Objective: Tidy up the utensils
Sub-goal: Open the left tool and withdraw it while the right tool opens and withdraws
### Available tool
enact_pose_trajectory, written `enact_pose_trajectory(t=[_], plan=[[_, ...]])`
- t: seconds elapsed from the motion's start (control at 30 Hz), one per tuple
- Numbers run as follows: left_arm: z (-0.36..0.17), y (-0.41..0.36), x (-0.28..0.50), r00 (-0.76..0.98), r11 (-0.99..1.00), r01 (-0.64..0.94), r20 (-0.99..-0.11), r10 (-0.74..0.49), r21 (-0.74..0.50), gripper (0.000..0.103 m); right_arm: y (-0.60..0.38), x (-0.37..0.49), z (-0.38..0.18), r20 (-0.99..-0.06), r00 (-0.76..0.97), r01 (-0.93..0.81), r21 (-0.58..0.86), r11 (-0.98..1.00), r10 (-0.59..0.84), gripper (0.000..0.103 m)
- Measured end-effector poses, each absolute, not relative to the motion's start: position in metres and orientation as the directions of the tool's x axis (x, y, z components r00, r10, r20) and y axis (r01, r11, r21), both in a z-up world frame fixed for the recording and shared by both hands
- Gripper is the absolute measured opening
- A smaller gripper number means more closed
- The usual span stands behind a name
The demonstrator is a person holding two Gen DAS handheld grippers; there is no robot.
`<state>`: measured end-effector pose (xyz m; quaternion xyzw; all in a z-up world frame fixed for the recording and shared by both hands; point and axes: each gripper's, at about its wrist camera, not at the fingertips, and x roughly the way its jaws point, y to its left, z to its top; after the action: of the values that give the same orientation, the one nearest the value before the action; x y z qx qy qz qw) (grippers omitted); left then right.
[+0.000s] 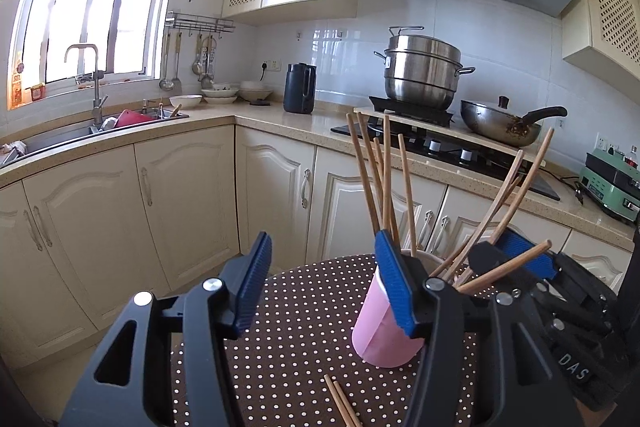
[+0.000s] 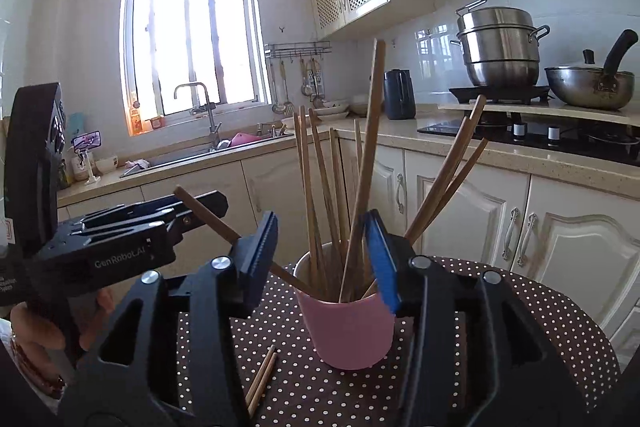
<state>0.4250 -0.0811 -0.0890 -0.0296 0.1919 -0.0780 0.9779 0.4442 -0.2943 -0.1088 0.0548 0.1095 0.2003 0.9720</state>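
1. Your left gripper is spread wide, holding nothing, just left of the pink cup.
2. Your right gripper gapes too, straddling the cup's rim.
3. Most chopsticks stand in the cup; a loose pair lies on the dotted tablecloth, near-left.

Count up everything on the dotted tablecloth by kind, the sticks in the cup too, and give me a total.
Pink cup: 1
Chopsticks standing in the cup: 9 that can be told apart, though overlap may hide more
Chopsticks lying loose on the cloth: 2
Total: 12
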Motion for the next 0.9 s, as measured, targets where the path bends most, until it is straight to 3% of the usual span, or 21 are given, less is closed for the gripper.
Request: enact_pose_trajectory(t=[0.9], plan=[[-0.036, -0.055, 0.307, 0.940, 0.993, 0.104, -0.319, -0.118, -0.060, 0.060, -0.275, 0.352, -0.056, -0.151, 0.924, -0.331, 0.142, 0.933, 0.351, 0.055]])
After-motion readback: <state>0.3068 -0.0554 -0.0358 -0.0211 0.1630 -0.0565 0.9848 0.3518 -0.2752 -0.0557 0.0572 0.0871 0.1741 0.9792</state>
